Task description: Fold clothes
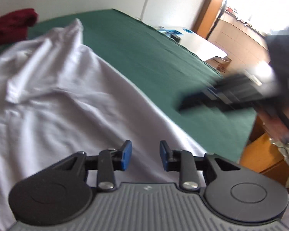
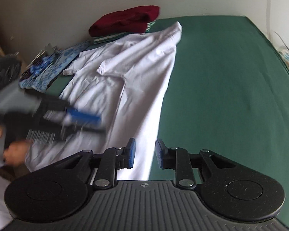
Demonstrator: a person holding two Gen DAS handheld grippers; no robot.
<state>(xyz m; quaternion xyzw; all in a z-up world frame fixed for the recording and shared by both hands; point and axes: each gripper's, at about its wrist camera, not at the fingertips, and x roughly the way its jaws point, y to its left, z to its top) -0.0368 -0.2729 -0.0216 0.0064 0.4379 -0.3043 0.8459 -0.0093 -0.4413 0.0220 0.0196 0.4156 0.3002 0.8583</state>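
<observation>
A white shirt (image 1: 57, 88) lies spread and creased on the green table cover (image 1: 144, 44); it also shows in the right wrist view (image 2: 125, 80). My left gripper (image 1: 145, 156) is open and empty, just above the shirt's near part. My right gripper (image 2: 144, 153) is open and empty, above the shirt's right edge where it meets the green cover (image 2: 221, 86). The right gripper shows blurred in the left wrist view (image 1: 212, 98), over the green cover. The left gripper shows blurred in the right wrist view (image 2: 82, 121), over the shirt's left side.
A dark red garment (image 2: 125, 20) lies on a striped folded one (image 2: 106, 37) at the table's far left. A blue patterned cloth (image 2: 48, 69) lies at the left edge. A white box (image 1: 202, 42) and wooden furniture (image 1: 264, 157) stand beyond the table's right edge.
</observation>
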